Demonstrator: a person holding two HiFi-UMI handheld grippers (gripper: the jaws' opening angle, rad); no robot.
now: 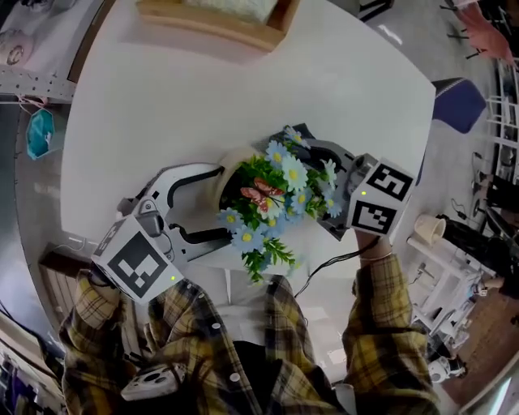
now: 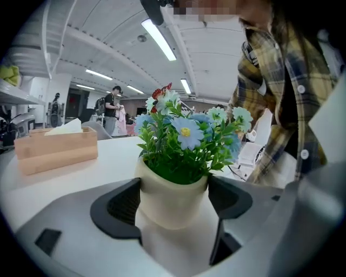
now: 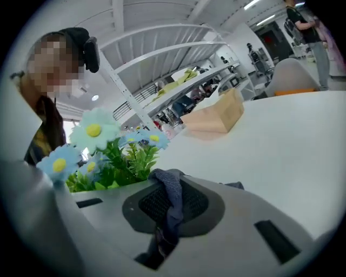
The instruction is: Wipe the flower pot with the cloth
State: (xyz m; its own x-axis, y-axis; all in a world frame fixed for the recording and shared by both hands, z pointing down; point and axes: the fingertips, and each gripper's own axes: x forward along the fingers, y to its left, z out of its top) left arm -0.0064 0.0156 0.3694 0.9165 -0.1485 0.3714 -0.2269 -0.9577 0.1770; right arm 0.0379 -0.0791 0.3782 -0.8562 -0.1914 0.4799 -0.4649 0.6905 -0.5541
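Note:
A cream flower pot (image 1: 228,168) with blue artificial flowers (image 1: 280,190) and a butterfly stands near the front of the white table (image 1: 162,97). My left gripper (image 1: 220,203) has a jaw on each side of the pot (image 2: 172,200), and both dark pads (image 2: 121,208) press against its wall. On the pot's right side my right gripper (image 1: 318,182) is shut on a dark blue-grey cloth (image 3: 170,200), which is folded over its pad. A bit of the cloth (image 1: 297,133) shows behind the flowers. The flowers hide where cloth and pot meet.
A wooden tissue box (image 1: 219,20) stands at the table's far edge. A black cable (image 1: 324,267) trails off the near edge by my right sleeve. A blue chair (image 1: 458,101) is past the right edge, and people stand in the room beyond.

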